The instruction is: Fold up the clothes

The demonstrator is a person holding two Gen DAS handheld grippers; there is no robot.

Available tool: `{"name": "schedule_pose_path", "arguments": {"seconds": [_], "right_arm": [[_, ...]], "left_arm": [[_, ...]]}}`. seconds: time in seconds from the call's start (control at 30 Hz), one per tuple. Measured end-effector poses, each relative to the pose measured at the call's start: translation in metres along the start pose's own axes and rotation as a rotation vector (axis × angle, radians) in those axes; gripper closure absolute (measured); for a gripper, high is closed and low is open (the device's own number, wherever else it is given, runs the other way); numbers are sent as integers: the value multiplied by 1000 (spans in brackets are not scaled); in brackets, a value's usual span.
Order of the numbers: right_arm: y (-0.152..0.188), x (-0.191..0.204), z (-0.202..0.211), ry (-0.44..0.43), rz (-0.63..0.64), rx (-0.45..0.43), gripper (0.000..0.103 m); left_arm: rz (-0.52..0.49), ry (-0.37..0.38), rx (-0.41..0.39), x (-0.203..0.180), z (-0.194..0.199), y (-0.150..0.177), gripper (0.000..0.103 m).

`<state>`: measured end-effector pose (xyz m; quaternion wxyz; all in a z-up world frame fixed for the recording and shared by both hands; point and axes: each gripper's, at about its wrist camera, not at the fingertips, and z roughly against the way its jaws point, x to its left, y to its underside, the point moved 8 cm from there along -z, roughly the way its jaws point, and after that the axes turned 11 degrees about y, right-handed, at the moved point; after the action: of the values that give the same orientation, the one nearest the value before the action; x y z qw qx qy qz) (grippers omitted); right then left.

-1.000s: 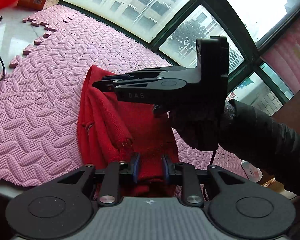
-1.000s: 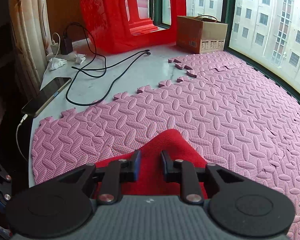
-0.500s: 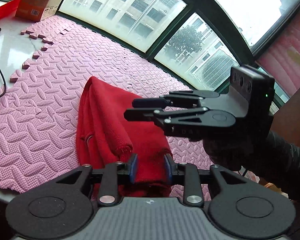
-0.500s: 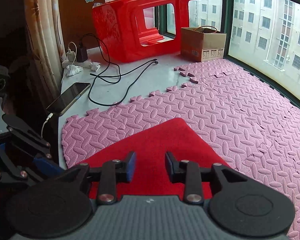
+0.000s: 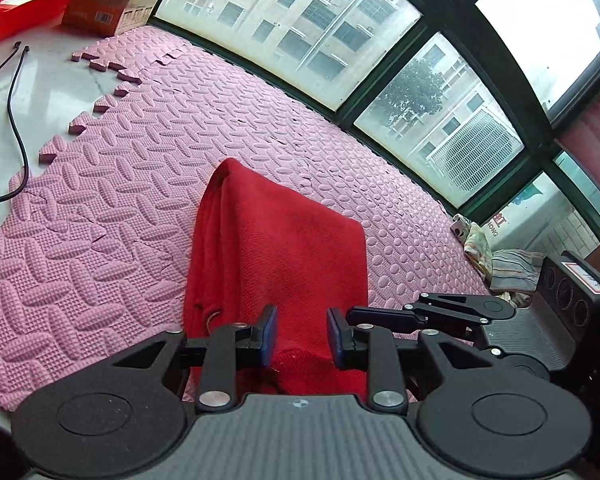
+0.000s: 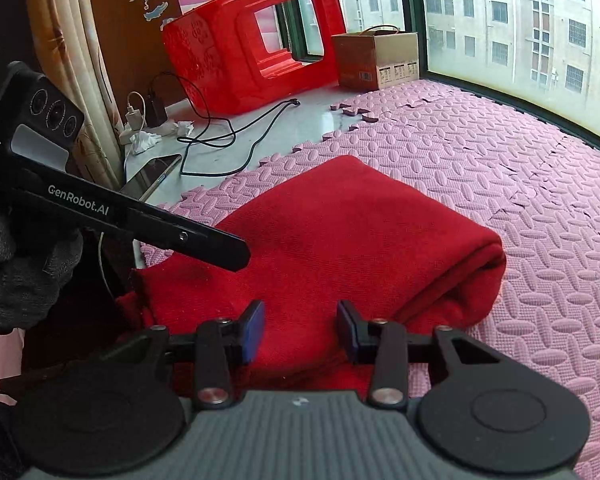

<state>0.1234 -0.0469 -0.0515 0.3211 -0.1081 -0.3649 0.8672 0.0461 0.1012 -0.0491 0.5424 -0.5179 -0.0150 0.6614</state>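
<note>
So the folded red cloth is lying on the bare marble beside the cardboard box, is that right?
Not quite: the red cloth lies on the pink foam mat, far from the cardboard box at the mat's far end. The right wrist view shows it.

1. The left wrist view sits just behind its own fingers (image 5: 270, 332), tilted down, facing the window (image 5: 440, 116) across the mat (image 5: 100, 240).
2. The right wrist view looks down along its fingers (image 6: 254, 330) toward the stool (image 6: 228, 52) at upper centre.
3. Both are close to the cloth (image 5: 276, 256) and share it, the mat and the box (image 6: 374, 60); each sees the other gripper.
</note>
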Motion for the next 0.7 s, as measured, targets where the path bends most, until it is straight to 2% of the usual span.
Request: {"name": "schedule_pose_path", "arguments": {"seconds": [0.1, 0.13, 0.27, 0.33, 0.4, 0.47, 0.57, 0.7], "right_arm": [[-12, -7, 7, -14, -24, -26, 63], [-18, -12, 11, -12, -33, -41, 62], [-42, -36, 18, 40, -54, -80, 58], [-56, -56, 15, 84, -69, -95, 58], [-66, -72, 4, 104, -95, -86, 57], [-72, -84, -7, 118, -110, -74, 52], [-77, -95, -25, 129, -127, -50, 52], [-74, -104, -53, 96, -182, 13, 52]], "left_arm": [[-22, 17, -19, -6, 14, -2, 67], [-41, 23, -24, -10, 21, -2, 62], [-92, 11, 2, -16, 41, 9, 48], [-106, 0, 34, -15, 50, 19, 46], [-108, -4, 58, -12, 55, 29, 43], [-109, 1, 82, -9, 60, 41, 35], [-132, 0, 117, -9, 59, 55, 34], [-199, -17, 163, -11, 46, 68, 34]]}}
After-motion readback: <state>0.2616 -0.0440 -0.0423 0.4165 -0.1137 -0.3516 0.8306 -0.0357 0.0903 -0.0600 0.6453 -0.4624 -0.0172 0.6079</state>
